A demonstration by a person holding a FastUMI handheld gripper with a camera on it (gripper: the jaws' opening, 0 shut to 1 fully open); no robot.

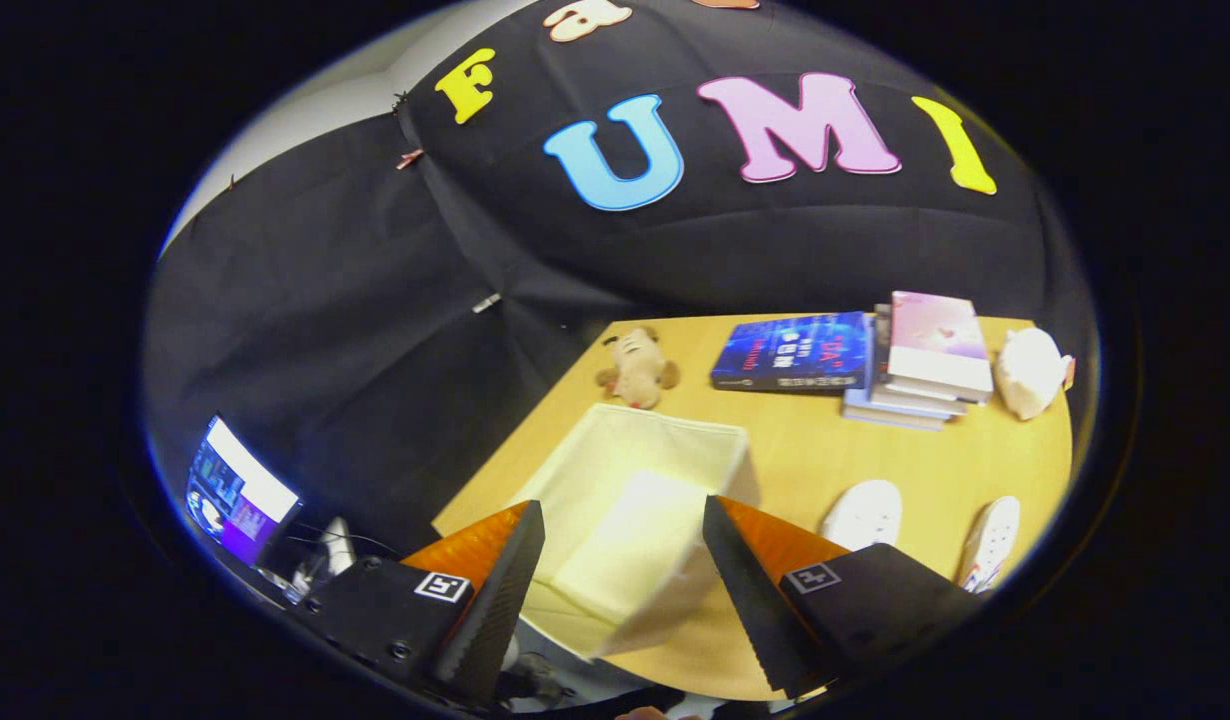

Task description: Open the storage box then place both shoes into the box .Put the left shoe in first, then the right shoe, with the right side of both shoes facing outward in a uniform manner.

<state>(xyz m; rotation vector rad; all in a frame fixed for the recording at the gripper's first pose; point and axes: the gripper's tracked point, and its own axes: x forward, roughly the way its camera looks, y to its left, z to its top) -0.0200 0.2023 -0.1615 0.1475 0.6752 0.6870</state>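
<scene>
Now, with the storage box (635, 500) open between the fingers of the released tool (623, 590), reach right for the nearer white shoe (863, 514), gripping it side-on.

A staged recording booth: black cloth wall (375, 330) pinned up beyond the fingers, a pale wooden tabletop (825, 450) ahead of them, and a lit monitor screen (237, 492) with cables beside the left finger.

The gripper's (623, 515) fingers stand spread above the open storage box (635, 500), two white shoes (863, 513) just beside it.
</scene>
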